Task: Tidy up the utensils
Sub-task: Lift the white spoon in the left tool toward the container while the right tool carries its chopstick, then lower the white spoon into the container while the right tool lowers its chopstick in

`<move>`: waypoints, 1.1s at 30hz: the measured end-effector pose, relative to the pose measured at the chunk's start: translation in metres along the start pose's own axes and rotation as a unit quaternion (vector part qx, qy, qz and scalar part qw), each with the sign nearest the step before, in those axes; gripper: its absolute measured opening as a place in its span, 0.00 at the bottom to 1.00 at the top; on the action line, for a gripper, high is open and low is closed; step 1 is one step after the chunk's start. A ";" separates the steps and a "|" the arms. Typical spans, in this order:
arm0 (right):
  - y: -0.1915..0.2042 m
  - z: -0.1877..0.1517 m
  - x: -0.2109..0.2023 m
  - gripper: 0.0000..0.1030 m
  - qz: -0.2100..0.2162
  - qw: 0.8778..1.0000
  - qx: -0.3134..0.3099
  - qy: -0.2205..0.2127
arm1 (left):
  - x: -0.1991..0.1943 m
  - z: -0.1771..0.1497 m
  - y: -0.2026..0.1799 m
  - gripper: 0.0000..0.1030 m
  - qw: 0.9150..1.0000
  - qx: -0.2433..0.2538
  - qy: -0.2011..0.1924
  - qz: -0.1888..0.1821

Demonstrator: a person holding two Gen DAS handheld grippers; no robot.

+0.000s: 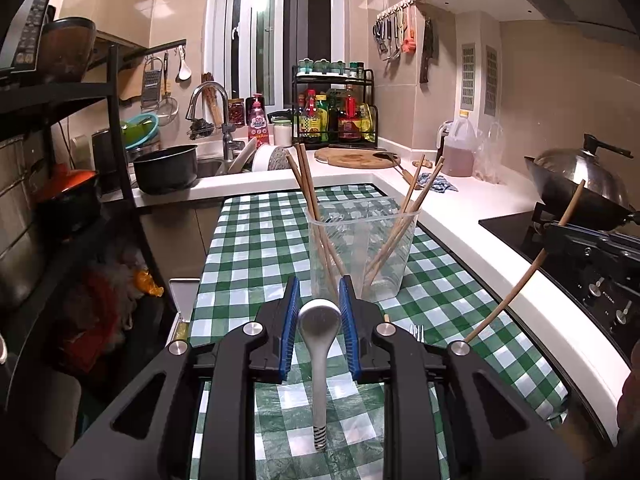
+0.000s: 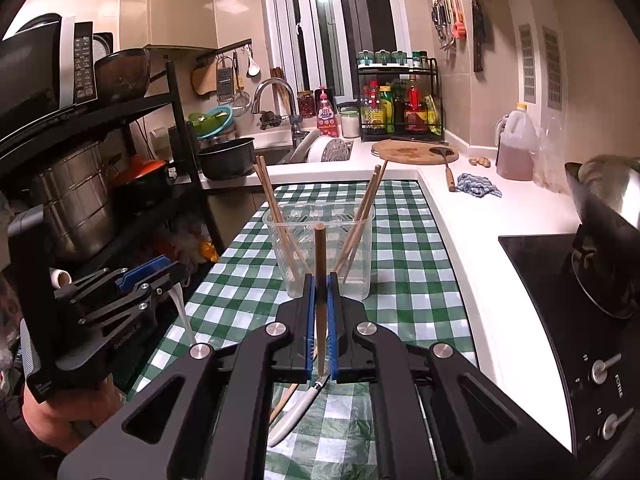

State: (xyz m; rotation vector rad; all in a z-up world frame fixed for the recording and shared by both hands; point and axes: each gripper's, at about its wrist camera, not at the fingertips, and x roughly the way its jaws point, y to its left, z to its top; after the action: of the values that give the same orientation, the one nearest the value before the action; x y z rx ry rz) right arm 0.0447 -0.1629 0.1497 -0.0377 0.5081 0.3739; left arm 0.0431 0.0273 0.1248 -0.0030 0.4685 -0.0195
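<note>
Spoon [image 1: 319, 322] clamped in left gripper [image 1: 319, 304], chopstick [image 2: 319, 264] in right gripper [image 2: 320, 304]

Illumination is warm, indoor and moderate, from overhead sources outside both views. The window [image 1: 276, 32] is dark, with 1 bright reflection on its glass. Soft glare patches lie on the glossy wall tiles [image 1: 132, 0] and on the white table edge [image 1: 472, 248]. The checked tablecloth [image 2: 400, 248] shows a mild sheen. The shelf unit [image 1: 60, 200] at left sits in deep shadow, with detail lost. Both fisheye views bend straight lines strongly near the borders, and the corners vignette to black. Central areas are sharp; no motion blur is visible.
</note>
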 end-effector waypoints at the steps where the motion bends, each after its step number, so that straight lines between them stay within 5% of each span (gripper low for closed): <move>1: 0.001 0.000 -0.001 0.06 0.000 1.000 -0.001 0.000 | 0.000 0.000 0.000 0.20 1.000 -0.003 0.001 -0.002; 33: 0.001 -0.001 0.014 0.06 0.001 1.000 -0.004 0.014 | 0.015 -0.006 0.015 0.21 1.000 -0.017 0.001 -0.014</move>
State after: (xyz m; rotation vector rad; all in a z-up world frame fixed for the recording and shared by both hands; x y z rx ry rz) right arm 0.0552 -0.1575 0.1419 -0.0491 0.5337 0.3777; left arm 0.0542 0.0421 0.1129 -0.0434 0.4700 -0.0382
